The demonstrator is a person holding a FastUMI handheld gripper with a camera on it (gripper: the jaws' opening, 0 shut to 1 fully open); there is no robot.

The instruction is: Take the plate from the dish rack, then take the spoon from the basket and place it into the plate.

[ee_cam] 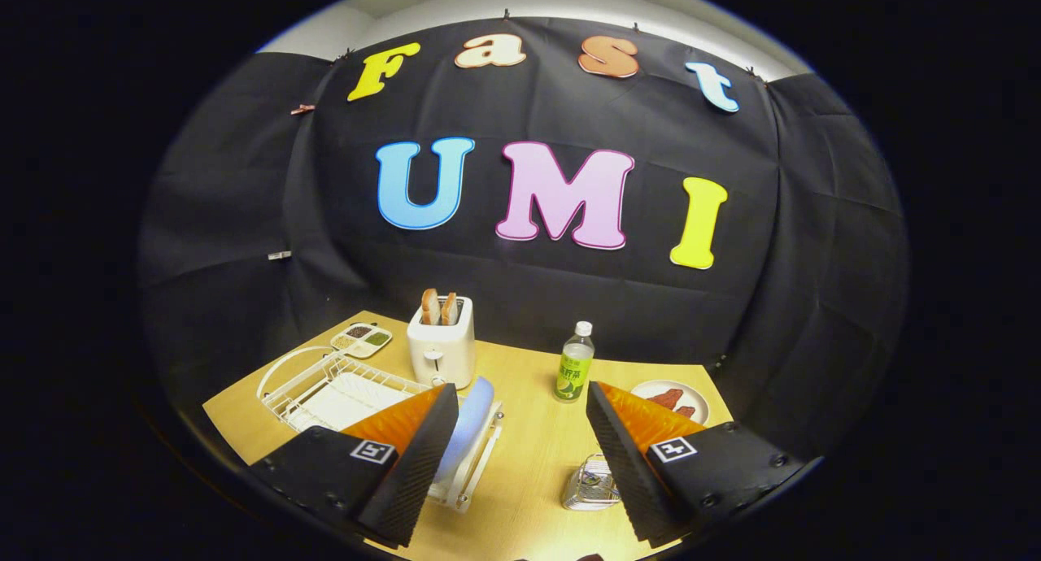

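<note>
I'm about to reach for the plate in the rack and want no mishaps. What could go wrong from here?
1. The plate stands on edge in the dish rack; the open gripper could knock it over.
2. The toaster sits close behind the rack and might get bumped.

The pale wood-grain surface [537, 455] carries a white wire dish rack [325, 386] holding a light blue plate [472, 419], a white toaster [442, 345] with two browned toast slices [439, 307], and a white divided tray [362, 339] with brown, green and tan fillings. A clear bottle with a green label and white cap [575, 366] stands by a white round plate with reddish-brown pieces [671, 398], and the small wire basket [590, 484] is silvery metal
</note>
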